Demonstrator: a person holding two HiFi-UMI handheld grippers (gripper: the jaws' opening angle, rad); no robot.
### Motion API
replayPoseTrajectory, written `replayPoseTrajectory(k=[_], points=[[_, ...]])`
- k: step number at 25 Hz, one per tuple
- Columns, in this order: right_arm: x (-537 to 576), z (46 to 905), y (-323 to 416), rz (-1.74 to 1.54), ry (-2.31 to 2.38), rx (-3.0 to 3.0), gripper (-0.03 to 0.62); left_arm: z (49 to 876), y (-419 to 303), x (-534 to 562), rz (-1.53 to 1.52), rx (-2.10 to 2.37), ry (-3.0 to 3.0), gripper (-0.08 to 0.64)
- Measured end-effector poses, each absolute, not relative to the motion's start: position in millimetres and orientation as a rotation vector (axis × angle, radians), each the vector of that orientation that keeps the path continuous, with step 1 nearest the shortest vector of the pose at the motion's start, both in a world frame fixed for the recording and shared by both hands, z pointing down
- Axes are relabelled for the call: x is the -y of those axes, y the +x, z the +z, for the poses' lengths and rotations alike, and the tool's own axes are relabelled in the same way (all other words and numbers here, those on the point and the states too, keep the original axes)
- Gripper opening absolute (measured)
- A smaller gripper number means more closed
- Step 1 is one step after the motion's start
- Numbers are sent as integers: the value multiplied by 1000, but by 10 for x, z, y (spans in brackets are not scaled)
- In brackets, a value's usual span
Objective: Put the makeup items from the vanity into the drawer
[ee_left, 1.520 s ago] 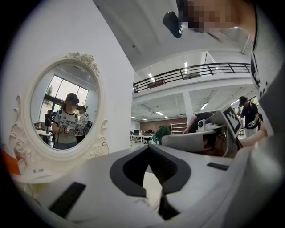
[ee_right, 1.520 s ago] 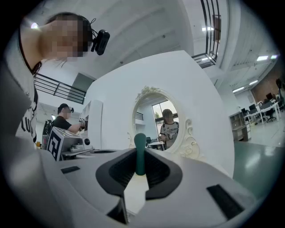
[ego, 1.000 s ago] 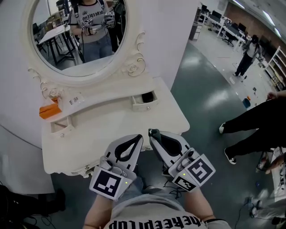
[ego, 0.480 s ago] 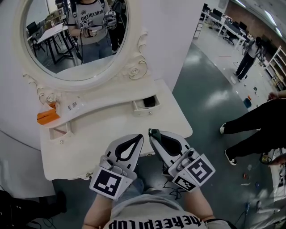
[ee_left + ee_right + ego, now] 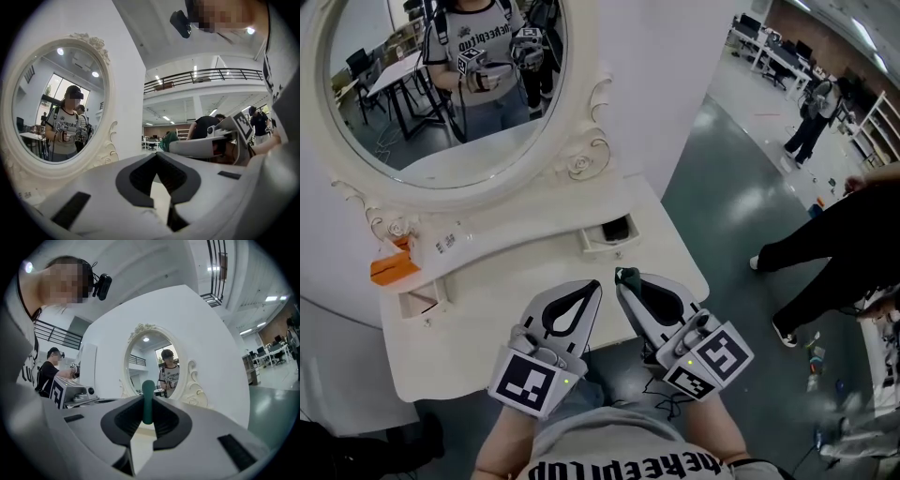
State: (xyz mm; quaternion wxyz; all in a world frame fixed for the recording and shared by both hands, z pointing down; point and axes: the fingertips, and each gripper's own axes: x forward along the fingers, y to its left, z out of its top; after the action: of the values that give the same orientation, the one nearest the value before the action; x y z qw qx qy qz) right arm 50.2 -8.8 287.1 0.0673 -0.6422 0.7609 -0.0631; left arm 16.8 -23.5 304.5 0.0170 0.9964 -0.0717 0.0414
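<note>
**A:** What sits at the far left?

**B:** An orange box (image 5: 392, 270) on the vanity (image 5: 516, 291) shelf, under the mirror (image 5: 441, 84); nothing is near it, so I judge it is still to be collected.

**A:** And the left gripper (image 5: 592, 289)?

**B:** Its jaws are pressed together at the tips with nothing between them; its own view shows the same (image 5: 158, 157). It hangs over the front edge of the vanity, just beside the other tool.

**A:** The right gripper (image 5: 628, 284)?

**B:** It pinches a green stick (image 5: 148, 397), which stands upright between the pads; in the head view only the green tip (image 5: 625, 275) shows at the jaw ends. The stick is over the front of the top, short of the drawer (image 5: 602, 246).

**A:** What has changed in the last second?

**B:** The vanity has slid down and closer in the head view; the mirror fills more of the top, and the drawer now lies nearer the jaw tips. Both tools keep their place in the picture, so they are being carried forward together; the grip looks unchanged.

**A:** What does that mean for the job?

**B:** I read it as the carry leg. The drawer stands open, right of centre, with a dark item (image 5: 614, 228) already inside; the stick has yet to get above it, and only then should the jaws let go.
</note>
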Motion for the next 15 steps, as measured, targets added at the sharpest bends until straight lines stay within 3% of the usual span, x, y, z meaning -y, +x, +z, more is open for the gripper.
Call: replayPoseTrajectory(k=[15], points=[[542, 2997, 689, -223, -2010, -2225, 67, 3208, 300, 704, 162, 140, 3071, 15]])
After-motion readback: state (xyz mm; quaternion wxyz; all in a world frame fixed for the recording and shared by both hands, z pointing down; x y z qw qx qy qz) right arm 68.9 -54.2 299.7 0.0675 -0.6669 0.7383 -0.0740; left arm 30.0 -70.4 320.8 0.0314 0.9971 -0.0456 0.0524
